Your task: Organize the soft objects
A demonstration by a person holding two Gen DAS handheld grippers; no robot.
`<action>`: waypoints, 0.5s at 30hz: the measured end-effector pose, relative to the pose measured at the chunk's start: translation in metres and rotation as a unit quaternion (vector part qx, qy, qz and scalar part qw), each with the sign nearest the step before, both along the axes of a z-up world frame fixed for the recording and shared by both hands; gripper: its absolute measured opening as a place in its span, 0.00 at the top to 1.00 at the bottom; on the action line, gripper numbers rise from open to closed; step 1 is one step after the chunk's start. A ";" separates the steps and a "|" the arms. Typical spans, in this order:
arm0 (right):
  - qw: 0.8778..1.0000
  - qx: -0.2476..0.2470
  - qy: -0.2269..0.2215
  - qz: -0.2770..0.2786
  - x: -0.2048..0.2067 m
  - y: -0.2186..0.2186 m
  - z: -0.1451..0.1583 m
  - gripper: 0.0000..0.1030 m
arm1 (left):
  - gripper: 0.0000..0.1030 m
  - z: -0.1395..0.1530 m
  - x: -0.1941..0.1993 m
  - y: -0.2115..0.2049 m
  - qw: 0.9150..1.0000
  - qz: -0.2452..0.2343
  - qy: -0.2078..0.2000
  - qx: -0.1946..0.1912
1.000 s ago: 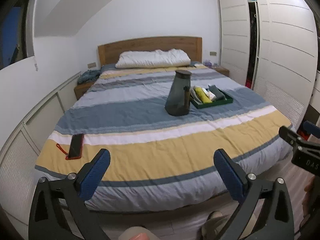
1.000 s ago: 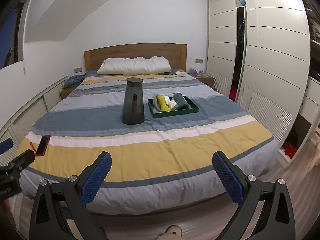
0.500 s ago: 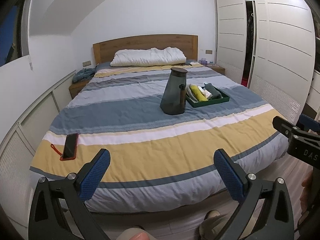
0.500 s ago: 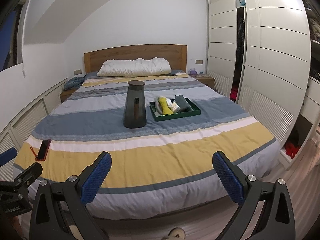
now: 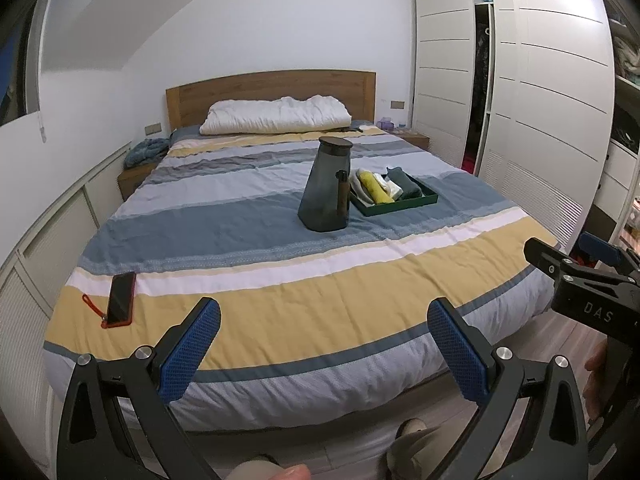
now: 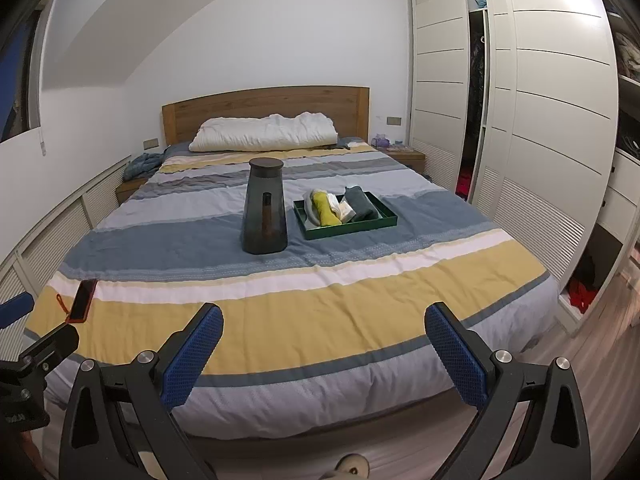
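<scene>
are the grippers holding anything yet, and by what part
Nothing is held. The left gripper and right gripper are both open and empty, short of the bed.

nightstand [image 5: 134, 174] partly hidden, perhaps clothes

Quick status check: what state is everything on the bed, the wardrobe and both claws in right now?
Left claw: open, empty.
Right claw: open, empty.
Jug: upright, lid on.
Tray: holds rolled cloths.
Phone: flat, screen dark.
Pillow: at headboard.
Wardrobe: partly open.
</scene>
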State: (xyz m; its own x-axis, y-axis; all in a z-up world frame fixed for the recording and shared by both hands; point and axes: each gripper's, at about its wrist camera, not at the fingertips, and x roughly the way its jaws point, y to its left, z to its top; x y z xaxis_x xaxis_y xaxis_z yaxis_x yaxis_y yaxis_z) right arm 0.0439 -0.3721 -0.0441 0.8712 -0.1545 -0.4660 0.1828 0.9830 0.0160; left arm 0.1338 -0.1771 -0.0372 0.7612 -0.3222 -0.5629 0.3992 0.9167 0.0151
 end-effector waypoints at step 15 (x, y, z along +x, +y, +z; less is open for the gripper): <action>1.000 0.001 -0.001 0.000 0.001 -0.001 -0.003 0.00 | 0.01 0.006 -0.009 -0.003 1.000 0.007 -0.027 0.009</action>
State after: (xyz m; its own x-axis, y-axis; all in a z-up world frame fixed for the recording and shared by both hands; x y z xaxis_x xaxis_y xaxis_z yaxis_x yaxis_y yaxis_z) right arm 0.0449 -0.3734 -0.0471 0.8719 -0.1529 -0.4651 0.1824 0.9830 0.0189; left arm 0.1249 -0.1805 -0.0316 0.7945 -0.3015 -0.5270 0.3846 0.9216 0.0526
